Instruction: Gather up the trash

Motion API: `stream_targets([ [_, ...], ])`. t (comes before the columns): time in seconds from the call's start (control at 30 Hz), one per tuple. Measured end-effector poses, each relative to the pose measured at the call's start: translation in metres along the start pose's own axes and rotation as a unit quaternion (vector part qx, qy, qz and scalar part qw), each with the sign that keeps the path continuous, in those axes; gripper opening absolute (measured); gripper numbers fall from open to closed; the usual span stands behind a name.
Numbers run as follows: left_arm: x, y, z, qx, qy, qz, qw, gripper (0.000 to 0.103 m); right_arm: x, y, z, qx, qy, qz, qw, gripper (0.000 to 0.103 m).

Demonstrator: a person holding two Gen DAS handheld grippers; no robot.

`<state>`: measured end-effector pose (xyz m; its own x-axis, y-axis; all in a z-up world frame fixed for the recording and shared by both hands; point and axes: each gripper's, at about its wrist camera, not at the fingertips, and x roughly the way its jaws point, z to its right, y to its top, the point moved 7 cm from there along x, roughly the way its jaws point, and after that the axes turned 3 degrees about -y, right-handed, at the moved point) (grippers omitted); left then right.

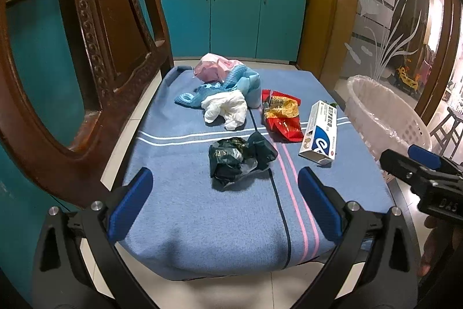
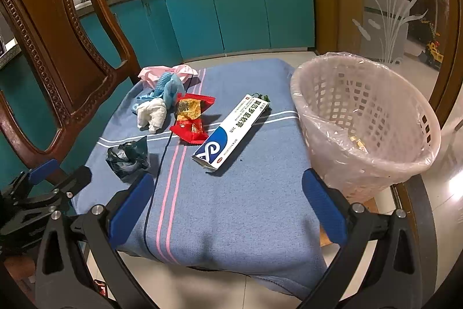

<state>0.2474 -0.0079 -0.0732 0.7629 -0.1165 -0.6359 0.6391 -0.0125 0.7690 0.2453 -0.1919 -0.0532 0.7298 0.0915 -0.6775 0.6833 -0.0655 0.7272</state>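
1. We found the white-and-blue carton point(image 2: 231, 132) flat on the blue blanket point(image 2: 231, 207), long axis running from its open near-left end to its far-right end, which touched a small dark-green scrap behind it.
2. The red snack wrapper point(image 2: 191, 118) lay just left of the carton, lengthwise near to far. The crumpled dark bag point(image 2: 127, 157) sat near-left of it, with no clear axis. A white wad point(image 2: 152, 112), a blue cloth point(image 2: 167, 86) and a pink bag point(image 2: 162, 71) were heaped at the far left.
3. The lined basket point(image 2: 364, 118) stood at the blanket's right edge, tilted, mouth toward the camera, with a few scraps inside.
4. In the right wrist view the carton lay ahead of the right gripper point(image 2: 228, 207), between its finger lines; the basket was just beyond its right finger.
5. In the left wrist view the dark bag point(image 1: 240, 161) lay directly ahead of the left gripper point(image 1: 225, 201), apart from it.
6. We recorded both grippers spread wide, holding nothing, over the blanket's near part.
7. A carved wooden chair point(image 2: 55, 54) stood on the left.
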Motion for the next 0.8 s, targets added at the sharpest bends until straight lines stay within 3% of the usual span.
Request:
stream_targets([
  [0.8, 0.077, 0.008, 0.004, -0.012, 0.013, -0.044, 0.9989, 0.1, 0.005, 0.01, -0.005, -0.012, -0.004, 0.008, 1.0, 0.1],
])
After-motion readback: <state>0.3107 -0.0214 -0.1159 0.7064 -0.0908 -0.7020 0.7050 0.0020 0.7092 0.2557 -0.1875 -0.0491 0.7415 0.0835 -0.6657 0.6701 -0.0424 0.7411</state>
